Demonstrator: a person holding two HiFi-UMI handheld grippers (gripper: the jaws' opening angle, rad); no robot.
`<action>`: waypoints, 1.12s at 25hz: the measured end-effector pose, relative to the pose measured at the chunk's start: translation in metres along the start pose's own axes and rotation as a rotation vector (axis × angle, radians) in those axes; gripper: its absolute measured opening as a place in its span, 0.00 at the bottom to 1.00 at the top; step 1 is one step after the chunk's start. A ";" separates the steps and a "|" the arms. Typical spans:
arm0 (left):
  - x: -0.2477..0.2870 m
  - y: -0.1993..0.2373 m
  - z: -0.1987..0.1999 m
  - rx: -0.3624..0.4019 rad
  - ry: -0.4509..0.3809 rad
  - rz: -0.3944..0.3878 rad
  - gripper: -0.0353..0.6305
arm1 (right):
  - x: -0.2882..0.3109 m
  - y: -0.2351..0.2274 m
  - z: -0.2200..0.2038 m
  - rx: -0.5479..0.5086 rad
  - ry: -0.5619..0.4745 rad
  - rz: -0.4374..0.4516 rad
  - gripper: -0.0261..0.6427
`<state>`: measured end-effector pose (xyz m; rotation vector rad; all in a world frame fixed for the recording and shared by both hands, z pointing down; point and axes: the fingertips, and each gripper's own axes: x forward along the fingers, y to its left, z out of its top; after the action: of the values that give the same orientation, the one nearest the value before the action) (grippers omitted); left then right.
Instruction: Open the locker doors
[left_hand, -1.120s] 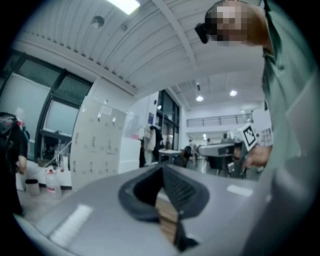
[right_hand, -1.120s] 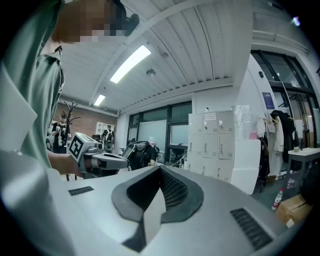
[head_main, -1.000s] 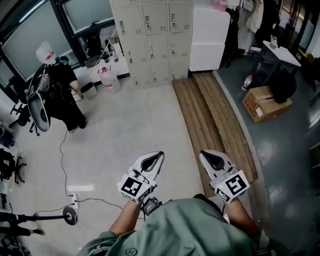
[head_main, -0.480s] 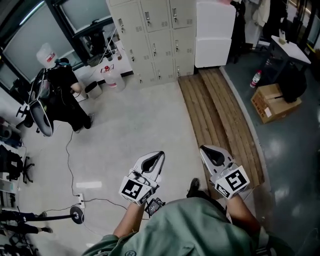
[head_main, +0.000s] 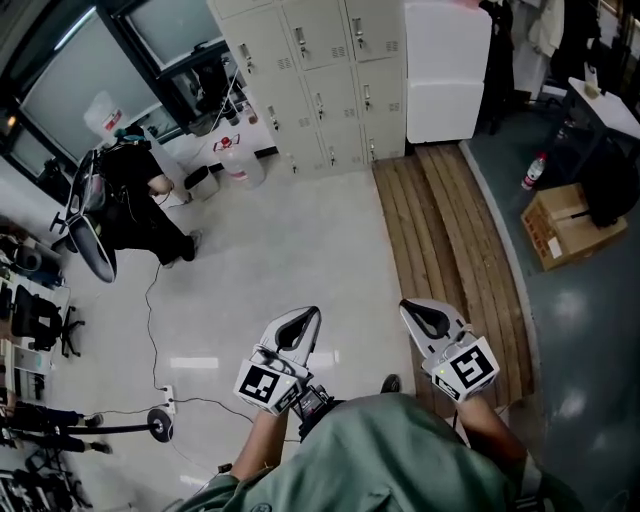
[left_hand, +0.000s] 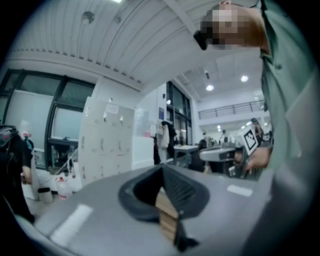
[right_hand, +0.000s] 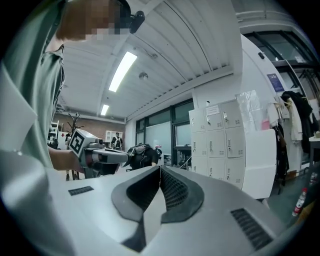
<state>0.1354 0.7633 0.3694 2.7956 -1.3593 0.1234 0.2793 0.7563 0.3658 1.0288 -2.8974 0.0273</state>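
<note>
A head-high view looks steeply down over a pale floor (head_main: 290, 250) toward a bank of beige lockers (head_main: 320, 80) against the far wall, every door shut, well away from the person holding the tools. The left tongs (head_main: 312, 315) and right tongs (head_main: 408, 308) sit near the bottom of the view, held level and pointing at the lockers. Both are clenched with nothing between them, tips pressed together in each one's own camera. Several things could likely go wrong from here. The tongs must spread before they can take a door, and each door's latch (head_main: 303, 38) is small and set close to the metal. A clenched or badly aimed tip would probably just knock the door or skid off it. A row of wooden planks (head_main: 450, 240) lies on the floor on the right, running toward the lockers, and its raised edge looks like a tripping hazard. A thin cable (head_main: 150, 320) trails across the floor on the left. A water jug (head_main: 240, 165) stands just in front of the lower left doors and might stop one from swinging out. A tall white cabinet (head_main: 447, 70) stands close against the right end of the lockers and could limit the rightmost doors. A person in dark clothes (head_main: 140, 205) stands at the far left, clear of the doors.
</note>
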 end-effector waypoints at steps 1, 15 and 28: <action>0.007 0.001 0.000 -0.006 0.002 0.007 0.06 | 0.003 -0.007 0.000 0.001 -0.004 0.006 0.05; 0.083 0.048 -0.010 -0.012 0.034 -0.054 0.06 | 0.049 -0.079 -0.018 0.048 0.017 -0.047 0.05; 0.139 0.193 0.010 0.012 -0.045 -0.114 0.06 | 0.187 -0.128 0.022 -0.028 0.021 -0.122 0.05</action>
<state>0.0696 0.5347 0.3695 2.8943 -1.2068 0.0659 0.2138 0.5388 0.3565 1.1911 -2.8019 -0.0089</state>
